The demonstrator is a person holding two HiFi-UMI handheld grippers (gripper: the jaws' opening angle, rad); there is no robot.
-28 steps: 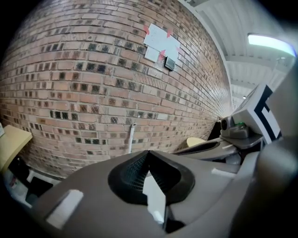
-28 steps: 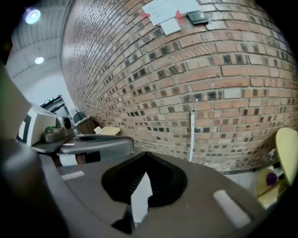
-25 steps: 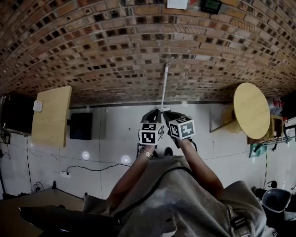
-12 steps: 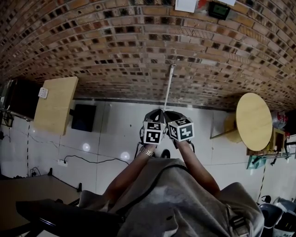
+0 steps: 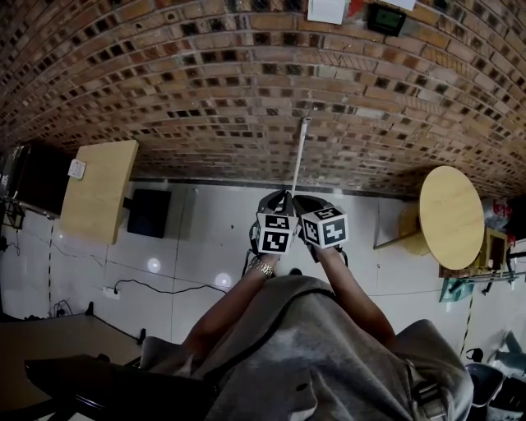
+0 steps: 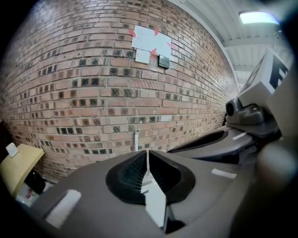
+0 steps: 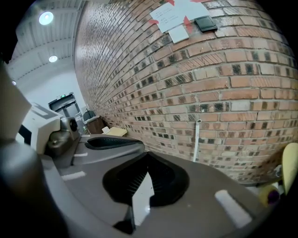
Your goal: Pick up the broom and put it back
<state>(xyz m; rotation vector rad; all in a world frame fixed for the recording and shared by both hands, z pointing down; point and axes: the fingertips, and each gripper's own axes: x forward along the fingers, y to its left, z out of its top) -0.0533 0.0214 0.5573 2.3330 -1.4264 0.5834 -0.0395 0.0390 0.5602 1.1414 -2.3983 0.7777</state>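
Observation:
The broom shows as a thin white handle (image 5: 299, 156) leaning upright against the brick wall (image 5: 205, 82); its head is hidden behind my grippers. My left gripper (image 5: 275, 198) and right gripper (image 5: 305, 201) sit side by side just below the handle, short of it. In the left gripper view the handle (image 6: 136, 140) stands ahead against the bricks, beyond shut, empty jaws. The right gripper view shows the handle (image 7: 197, 139) ahead to the right, and those jaws are shut on nothing too.
A rectangular wooden table (image 5: 99, 189) and a black box (image 5: 148, 214) stand left by the wall. A round wooden table (image 5: 450, 215) stands right. A cable (image 5: 164, 288) crosses the white tiled floor. Papers (image 5: 327, 10) hang on the wall. A dark bin (image 5: 486, 386) sits lower right.
The head view has shifted a little, showing more of the wall. Both grippers stay side by side under the broom handle.

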